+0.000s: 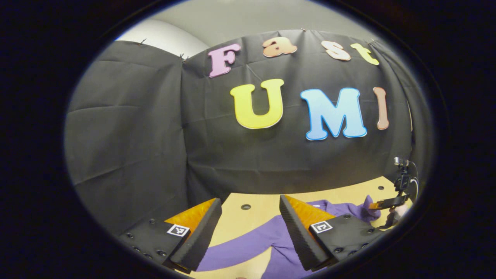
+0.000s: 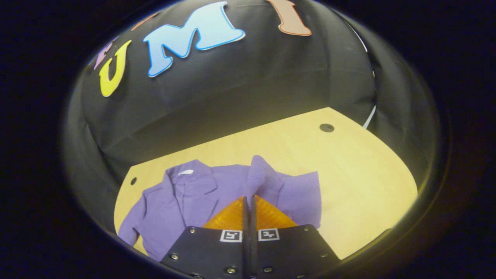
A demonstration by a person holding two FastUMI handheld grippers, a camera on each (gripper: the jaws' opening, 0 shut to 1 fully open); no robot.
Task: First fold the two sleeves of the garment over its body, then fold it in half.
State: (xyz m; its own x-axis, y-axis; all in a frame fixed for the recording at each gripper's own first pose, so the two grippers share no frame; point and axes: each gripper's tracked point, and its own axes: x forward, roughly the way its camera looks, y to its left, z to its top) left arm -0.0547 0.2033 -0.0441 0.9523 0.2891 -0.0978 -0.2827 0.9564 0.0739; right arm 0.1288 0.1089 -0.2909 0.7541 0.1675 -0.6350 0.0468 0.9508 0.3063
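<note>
A purple collared garment (image 2: 182,201) lies flat on the wooden table (image 2: 348,166), collar toward the wall. My right gripper (image 2: 248,199) is shut on the ribbed cuff (image 2: 260,176) of one sleeve, which is lifted and stands up from between the fingers over the garment's body. The other sleeve (image 2: 130,228) hangs down at the left. In the left gripper view my left gripper (image 1: 250,201) is open and holds nothing, above the garment (image 1: 248,246) and its outstretched sleeve. Far right in that view, the right gripper (image 1: 389,203) holds the purple cuff (image 1: 366,207).
The booth's black cloth wall (image 2: 240,85) closes off the back and sides of the table. Small round holes (image 2: 326,127) mark the tabletop near its far corners. Bare wood (image 2: 368,193) lies to the right of the garment.
</note>
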